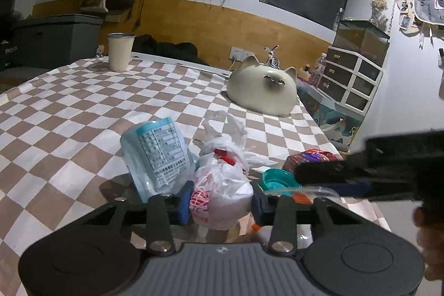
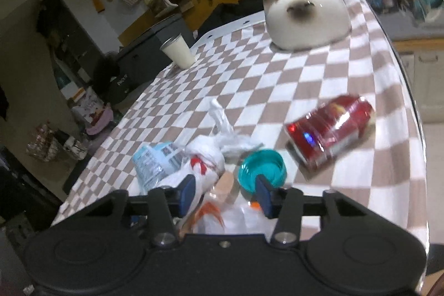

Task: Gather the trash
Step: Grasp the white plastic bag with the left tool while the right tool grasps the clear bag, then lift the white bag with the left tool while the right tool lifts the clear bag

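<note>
A knotted white plastic bag point(image 1: 222, 185) with red print lies on the checked tablecloth between the fingers of my left gripper point(image 1: 220, 205); the jaws stand wide around it, not clearly squeezing. A crumpled pale blue wrapper point(image 1: 158, 157) stands to its left. A teal lid point(image 1: 280, 179) and a red foil packet point(image 1: 310, 158) lie to its right. My right gripper point(image 2: 226, 194) is open above a clear plastic bag with orange print point(image 2: 219, 215), with the teal lid point(image 2: 262, 167) by its right finger. The white bag point(image 2: 205, 162), blue wrapper point(image 2: 152, 162) and red packet point(image 2: 330, 129) show there too.
A cat-shaped ceramic bowl point(image 1: 263, 90) lies upside down at the far right of the table point(image 1: 83, 107). A cream cup point(image 1: 120, 52) stands at the far left. The table's right edge is close to the red packet. My right gripper point(image 1: 388, 168) reaches in from the right.
</note>
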`<state>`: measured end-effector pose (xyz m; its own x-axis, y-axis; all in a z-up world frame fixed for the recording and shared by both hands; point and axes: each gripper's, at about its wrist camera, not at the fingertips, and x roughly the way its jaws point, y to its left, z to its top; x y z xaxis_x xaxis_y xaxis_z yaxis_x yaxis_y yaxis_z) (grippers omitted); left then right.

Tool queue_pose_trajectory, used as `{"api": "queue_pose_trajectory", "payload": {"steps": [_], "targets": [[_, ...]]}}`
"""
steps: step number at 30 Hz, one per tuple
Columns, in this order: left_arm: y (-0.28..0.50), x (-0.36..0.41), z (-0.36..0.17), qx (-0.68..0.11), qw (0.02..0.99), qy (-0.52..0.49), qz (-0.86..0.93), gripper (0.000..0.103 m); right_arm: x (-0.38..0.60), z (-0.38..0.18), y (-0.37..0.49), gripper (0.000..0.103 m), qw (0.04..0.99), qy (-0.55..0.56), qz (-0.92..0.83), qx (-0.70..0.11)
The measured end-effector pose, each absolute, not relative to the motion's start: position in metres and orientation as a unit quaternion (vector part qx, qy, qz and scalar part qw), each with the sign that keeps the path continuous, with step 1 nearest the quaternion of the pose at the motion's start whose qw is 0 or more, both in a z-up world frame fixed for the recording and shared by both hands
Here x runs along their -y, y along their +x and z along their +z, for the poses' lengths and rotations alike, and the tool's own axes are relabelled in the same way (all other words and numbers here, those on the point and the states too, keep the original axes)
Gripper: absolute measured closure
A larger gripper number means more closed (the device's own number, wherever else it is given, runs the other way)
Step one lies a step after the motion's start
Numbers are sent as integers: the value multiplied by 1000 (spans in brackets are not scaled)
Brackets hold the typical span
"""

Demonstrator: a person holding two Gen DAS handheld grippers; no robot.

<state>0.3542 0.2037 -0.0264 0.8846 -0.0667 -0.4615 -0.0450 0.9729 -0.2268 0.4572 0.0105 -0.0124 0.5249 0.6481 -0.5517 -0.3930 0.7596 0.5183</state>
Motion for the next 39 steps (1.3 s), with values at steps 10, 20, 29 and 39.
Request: {"api": "queue_pose_trajectory", "payload": {"steps": [10,20,29,39], "targets": [[342,-204,-20,-236,966,-110,0,64,30,-17,405,55,838,168,337,-395],[296,-199,-14,-227,968,-111,16,66,30,-25,339,53,803,199,382,-412],[251,-193,-21,-221,968,-115,27,67,33,-35,344,51,809,275,313,-414],[226,-187,-33,-239,961,-127,54,68,9,-45,360,79,792,253,302,-466]]}}
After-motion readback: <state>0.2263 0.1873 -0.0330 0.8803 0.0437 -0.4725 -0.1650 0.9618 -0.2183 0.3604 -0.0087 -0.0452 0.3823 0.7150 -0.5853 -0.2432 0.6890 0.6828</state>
